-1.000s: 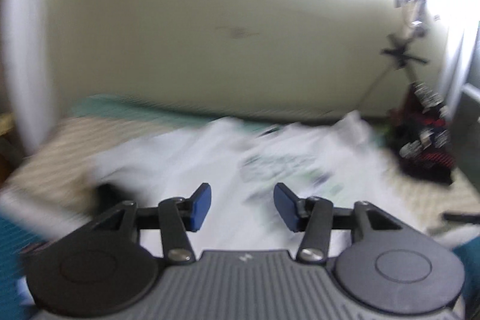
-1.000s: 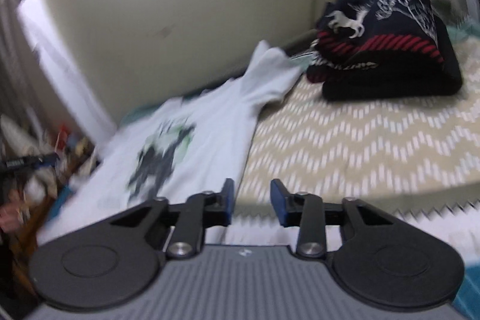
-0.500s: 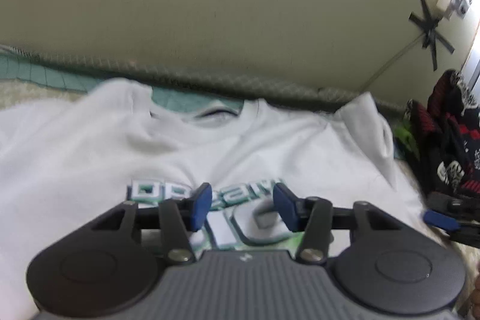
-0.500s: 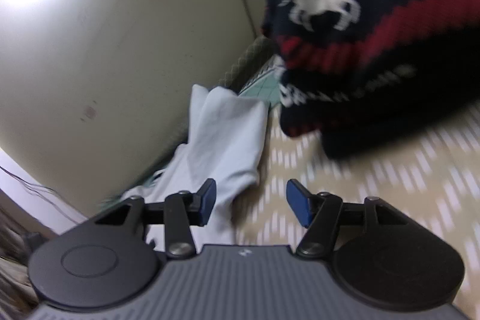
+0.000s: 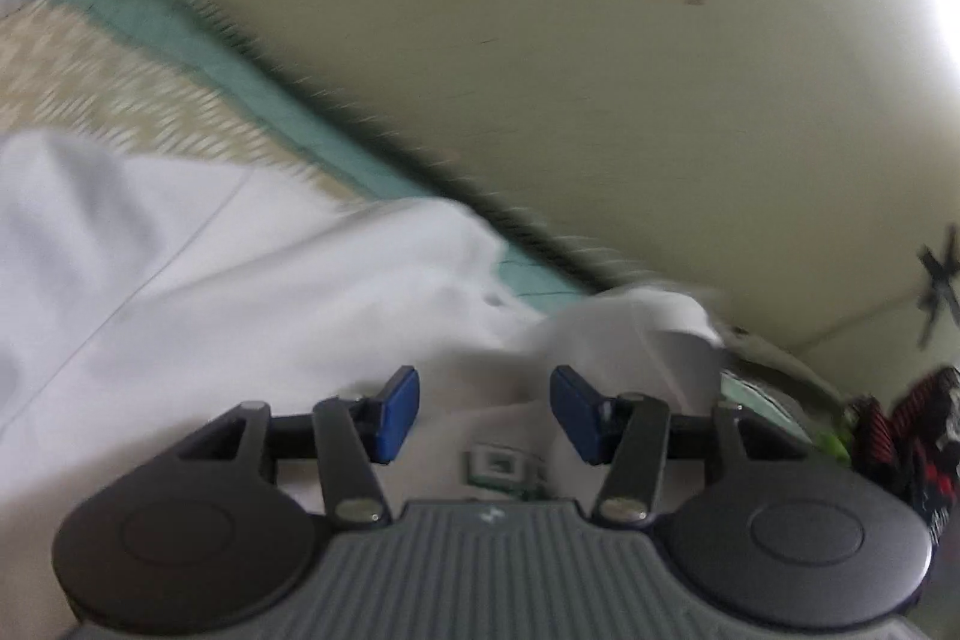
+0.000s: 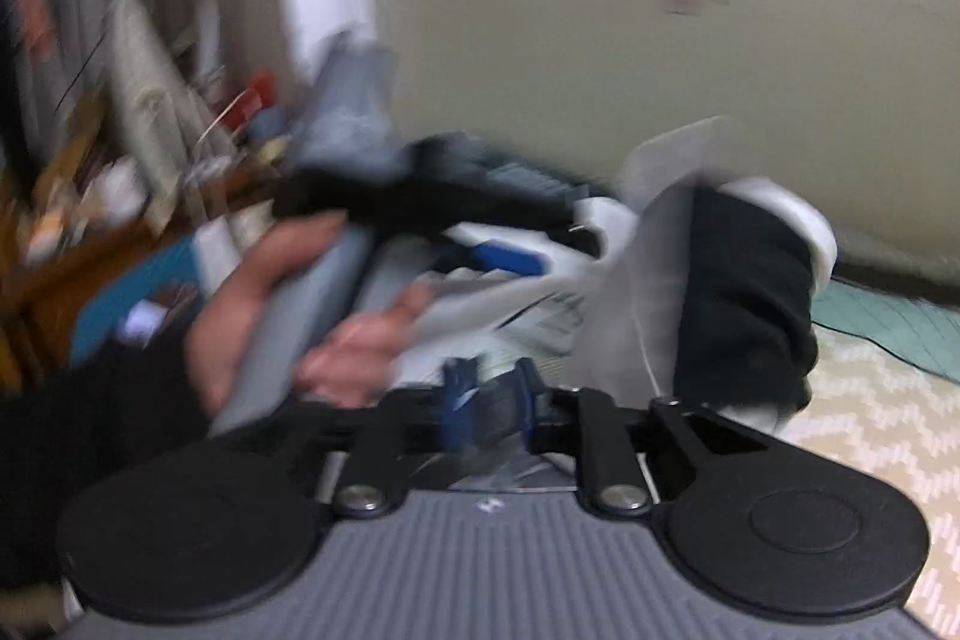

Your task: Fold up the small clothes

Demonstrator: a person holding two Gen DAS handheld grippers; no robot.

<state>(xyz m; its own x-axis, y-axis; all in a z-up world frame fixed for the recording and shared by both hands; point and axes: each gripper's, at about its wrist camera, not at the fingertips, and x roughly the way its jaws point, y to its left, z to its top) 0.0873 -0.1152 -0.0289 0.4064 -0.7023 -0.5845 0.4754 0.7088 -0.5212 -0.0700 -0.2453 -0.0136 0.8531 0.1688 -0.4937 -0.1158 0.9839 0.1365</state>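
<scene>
A bed with a chevron-patterned cover (image 5: 90, 100) is carrying the white printed T-shirt (image 5: 198, 292), which is lying spread across it up toward the far edge by the wall (image 5: 600, 70). The left gripper (image 5: 485, 415) is hovering over the shirt with its jaws parted and nothing between them. The right gripper (image 6: 487, 403) is showing its jaws having just been closing, now narrow, with white cloth seemingly caught between the pads, though blur is making that uncertain. The person's hand (image 6: 288, 304) is gripping the left tool's handle close by. With both hands crowding together, the thin pinch is likely slipping free, or the two tools knocking.
</scene>
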